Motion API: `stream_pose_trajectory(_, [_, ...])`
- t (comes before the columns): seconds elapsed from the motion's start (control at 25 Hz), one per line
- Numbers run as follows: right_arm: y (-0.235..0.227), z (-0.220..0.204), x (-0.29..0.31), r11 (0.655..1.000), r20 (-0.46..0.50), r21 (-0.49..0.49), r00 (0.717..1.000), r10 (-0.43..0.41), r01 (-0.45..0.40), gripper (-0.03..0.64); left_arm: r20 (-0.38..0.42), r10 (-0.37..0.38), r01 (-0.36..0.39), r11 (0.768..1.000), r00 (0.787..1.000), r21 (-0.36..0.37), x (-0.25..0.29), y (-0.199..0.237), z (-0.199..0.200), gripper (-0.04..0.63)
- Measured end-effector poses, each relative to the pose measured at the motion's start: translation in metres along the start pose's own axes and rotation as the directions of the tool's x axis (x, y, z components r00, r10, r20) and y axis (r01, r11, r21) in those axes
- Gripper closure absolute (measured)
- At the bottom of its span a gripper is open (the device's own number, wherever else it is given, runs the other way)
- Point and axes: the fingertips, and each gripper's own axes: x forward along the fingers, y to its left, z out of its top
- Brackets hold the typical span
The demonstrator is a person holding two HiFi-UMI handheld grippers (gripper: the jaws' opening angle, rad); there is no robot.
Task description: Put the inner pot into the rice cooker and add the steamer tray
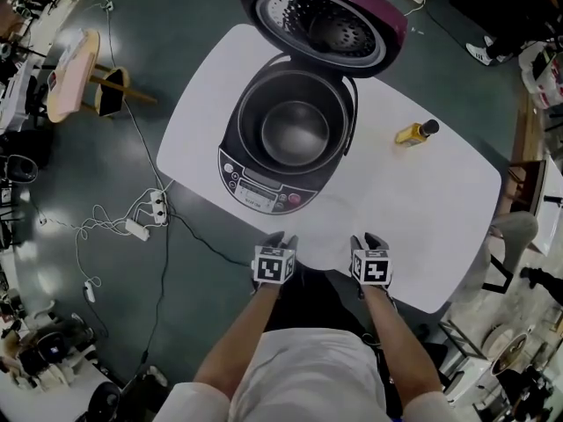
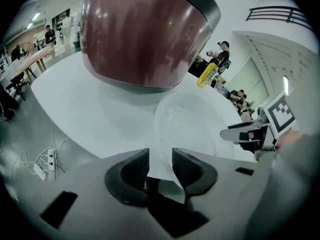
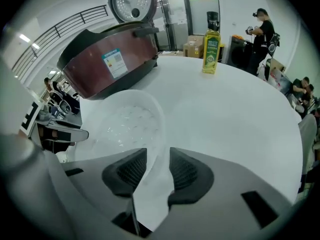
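Note:
The maroon rice cooker point(image 1: 286, 130) stands open on the white table point(image 1: 440, 209), its lid point(image 1: 324, 16) tipped back and the dark inner pot point(image 1: 295, 133) seated inside. A translucent white steamer tray point(image 2: 192, 124) point(image 3: 132, 121) lies on the table just in front of the cooker. My left gripper point(image 1: 280, 240) point(image 2: 160, 164) straddles the tray's near left rim, and my right gripper point(image 1: 368, 240) point(image 3: 157, 166) straddles its near right rim. On each, the thin rim runs between the jaws with space beside the pads. Both point steeply down.
A yellow oil bottle point(image 1: 415, 133) point(image 3: 211, 51) lies on the table right of the cooker. The table's near edge is just under my hands. Cables and a power strip point(image 1: 145, 218) lie on the floor at left, by a wooden stool point(image 1: 75, 73). People stand far off.

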Motion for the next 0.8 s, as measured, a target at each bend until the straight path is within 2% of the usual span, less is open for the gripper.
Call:
stream_pose_trajectory(0.12, [0.0, 0.0, 0.003, 0.999, -0.007, 0.029, 1.0, -0.013, 0.013, 0.53, -0.004, -0.012, 0.012, 1.0, 1.0, -0.015, 0.003, -0.003, 0.001, 0.504])
stream_pose_trajectory(0.36, [0.001, -0.001, -0.004, 0.998, -0.005, 0.07, 1.0, -0.011, 0.012, 0.546, -0.009, -0.008, 0.008, 0.999, 1.0, -0.039, -0.003, -0.004, 0.005, 0.518])
stream_pose_trajectory(0.8, [-0.003, -0.002, -0.056, 0.998, 0.038, 0.067, 0.999, -0.008, 0.006, 0.541, -0.009, -0.055, 0.055, 0.998, 0.998, 0.037, -0.035, -0.039, 0.009, 0.514])
